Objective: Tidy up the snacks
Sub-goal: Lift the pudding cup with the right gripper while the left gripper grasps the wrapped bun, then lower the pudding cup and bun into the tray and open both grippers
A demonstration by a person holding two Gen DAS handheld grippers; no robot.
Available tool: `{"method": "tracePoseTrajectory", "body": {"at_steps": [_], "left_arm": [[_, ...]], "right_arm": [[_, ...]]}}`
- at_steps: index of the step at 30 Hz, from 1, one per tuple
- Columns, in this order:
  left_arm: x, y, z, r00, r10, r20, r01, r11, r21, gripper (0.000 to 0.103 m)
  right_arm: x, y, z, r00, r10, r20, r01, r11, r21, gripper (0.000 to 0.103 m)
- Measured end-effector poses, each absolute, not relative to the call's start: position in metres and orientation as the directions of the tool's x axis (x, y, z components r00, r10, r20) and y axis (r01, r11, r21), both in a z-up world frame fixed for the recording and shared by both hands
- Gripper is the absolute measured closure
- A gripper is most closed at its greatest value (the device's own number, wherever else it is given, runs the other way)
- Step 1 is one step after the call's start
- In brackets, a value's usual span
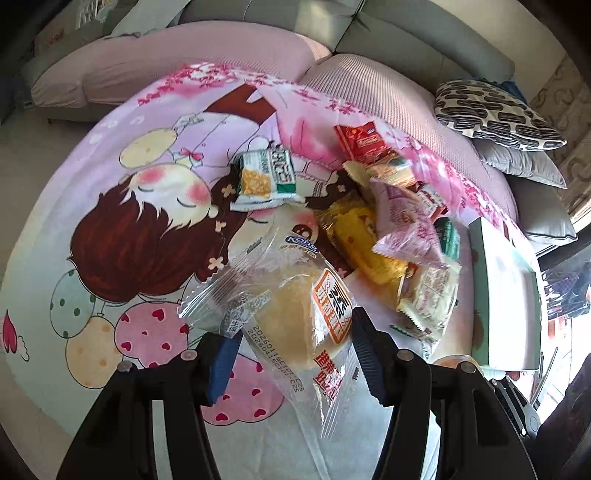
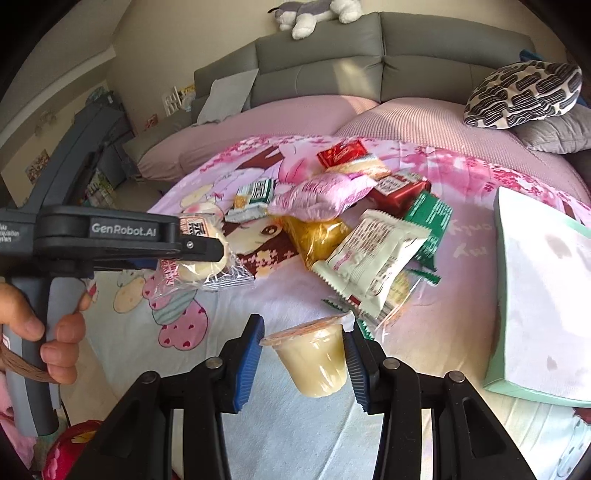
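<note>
My left gripper [image 1: 291,328] is shut on a clear-wrapped round bun [image 1: 295,317] with an orange label, held above the cartoon-print cloth [image 1: 129,221]. In the right wrist view that left gripper [image 2: 212,251] hangs at the left with the bun [image 2: 207,269] in it. My right gripper [image 2: 304,328] is shut on a pale yellow jelly cup [image 2: 314,365] with an orange lid, tilted. A snack pile lies beyond: a green-white packet [image 1: 266,173], a red packet [image 2: 341,153], a pink packet [image 2: 321,194], a yellow packet [image 2: 314,232] and a white packet [image 2: 369,258].
A mint-green box [image 2: 546,295] lies open at the right of the pile. A grey sofa [image 2: 332,66] with pink seat covers, a patterned pillow [image 2: 524,92] and a plush toy [image 2: 314,14] stands behind. A person's hand [image 2: 55,332] grips the left gripper's handle.
</note>
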State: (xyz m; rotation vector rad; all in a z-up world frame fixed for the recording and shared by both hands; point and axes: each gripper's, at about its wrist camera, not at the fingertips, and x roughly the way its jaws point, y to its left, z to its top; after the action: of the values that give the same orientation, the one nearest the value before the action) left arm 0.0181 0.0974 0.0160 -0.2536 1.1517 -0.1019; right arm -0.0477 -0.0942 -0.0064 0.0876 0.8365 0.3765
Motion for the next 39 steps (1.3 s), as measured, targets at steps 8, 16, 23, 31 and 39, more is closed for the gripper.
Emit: {"method": "tracePoseTrajectory", "body": {"at_steps": [8, 16, 23, 31, 39], "left_arm": [[0.023, 0.059, 0.051, 0.454, -0.226, -0.862, 0.063, 0.973, -0.221, 0.042], [0.034, -0.007, 0.066, 0.452, -0.269, -0.85, 0.23, 0.956, -0.181, 0.042], [0.051, -0.077, 0.072, 0.45, -0.298, -0.842, 0.364, 0.922, -0.132, 0.042], [0.069, -0.14, 0.06, 0.43, -0.332, -0.84, 0.454, 0.883, -0.116, 0.042], [0.083, -0.182, 0.037, 0.388, -0.366, -0.846, 0.502, 0.853, -0.139, 0.042]], "right_arm": [[-0.05, -0.139, 0.018, 0.671, 0.309, -0.674, -0.2, 0.951, 0.236, 0.057], [-0.045, -0.237, 0.023, 0.711, 0.107, -0.694, 0.053, 0.977, 0.205, 0.057], [-0.034, -0.31, 0.025, 0.704, -0.034, -0.71, 0.211, 0.964, 0.163, 0.057], [-0.013, -0.356, 0.02, 0.664, -0.109, -0.74, 0.305, 0.943, 0.135, 0.057], [0.006, -0.38, 0.005, 0.614, -0.132, -0.779, 0.345, 0.932, 0.114, 0.057]]}}
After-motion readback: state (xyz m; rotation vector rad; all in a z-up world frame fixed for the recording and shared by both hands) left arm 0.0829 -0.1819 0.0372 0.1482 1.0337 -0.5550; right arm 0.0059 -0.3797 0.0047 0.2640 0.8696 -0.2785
